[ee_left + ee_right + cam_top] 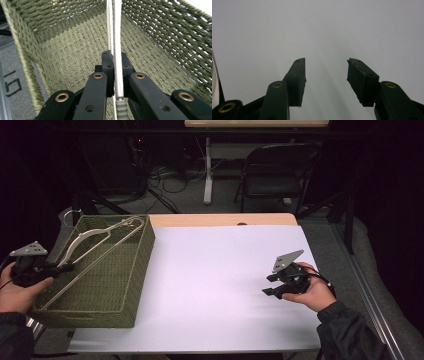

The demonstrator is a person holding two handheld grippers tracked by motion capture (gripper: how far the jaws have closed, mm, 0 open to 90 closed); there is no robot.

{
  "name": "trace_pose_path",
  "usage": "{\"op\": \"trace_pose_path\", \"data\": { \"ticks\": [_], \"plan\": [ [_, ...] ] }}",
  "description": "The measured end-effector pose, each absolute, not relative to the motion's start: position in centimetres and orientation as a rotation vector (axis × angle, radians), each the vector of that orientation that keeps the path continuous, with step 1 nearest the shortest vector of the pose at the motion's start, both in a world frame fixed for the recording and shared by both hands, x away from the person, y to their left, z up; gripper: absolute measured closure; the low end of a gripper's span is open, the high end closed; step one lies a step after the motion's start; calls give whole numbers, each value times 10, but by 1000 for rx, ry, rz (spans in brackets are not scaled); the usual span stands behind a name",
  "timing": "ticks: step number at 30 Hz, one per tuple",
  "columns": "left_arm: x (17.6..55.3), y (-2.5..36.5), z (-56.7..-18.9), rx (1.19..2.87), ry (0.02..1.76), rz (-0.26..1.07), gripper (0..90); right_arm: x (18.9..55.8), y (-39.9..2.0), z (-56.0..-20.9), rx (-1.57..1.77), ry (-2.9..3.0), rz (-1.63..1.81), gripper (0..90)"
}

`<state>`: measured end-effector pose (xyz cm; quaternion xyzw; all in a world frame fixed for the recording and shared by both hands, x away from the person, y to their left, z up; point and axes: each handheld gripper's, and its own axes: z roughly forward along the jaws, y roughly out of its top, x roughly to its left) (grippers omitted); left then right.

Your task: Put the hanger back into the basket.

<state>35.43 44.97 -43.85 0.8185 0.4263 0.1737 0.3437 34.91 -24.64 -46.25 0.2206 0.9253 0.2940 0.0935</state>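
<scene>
A pale grey clothes hanger (82,240) lies slanted inside the green woven basket (144,260) at the table's left end, its hook toward the far right corner. My left gripper (67,267) reaches over the basket's left rim and is shut on the hanger. In the left gripper view the jaws (115,57) pinch a thin bar of the hanger (117,37), with the basket's woven floor (75,50) behind. My right gripper (272,285) rests low over the white sheet at the right, open. Nothing lies between its jaws (325,75) in the right gripper view.
A white sheet (215,285) covers most of the wooden table (225,219). Behind the table stand a black folding chair (277,170) and a white table leg (208,170), with cables on the floor. The basket overhangs the table's left edge.
</scene>
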Motion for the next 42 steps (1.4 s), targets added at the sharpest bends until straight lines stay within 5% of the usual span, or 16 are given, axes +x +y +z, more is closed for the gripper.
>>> {"op": "trace_pose_path", "data": {
  "ticks": [24, 32, 42],
  "plan": [
    [372, 437, -477, 2241, 1273, 358, 854, 347, -250, -469, 670, 2751, 870, 488],
    [365, 446, -464, 2106, 1314, 471, 577, 346, -250, -470, 678, 2746, 886, 488],
    [341, 443, -434, 2014, 1306, 544, 419, 341, -254, -465, 708, 2682, 917, 466]
  ]
}}
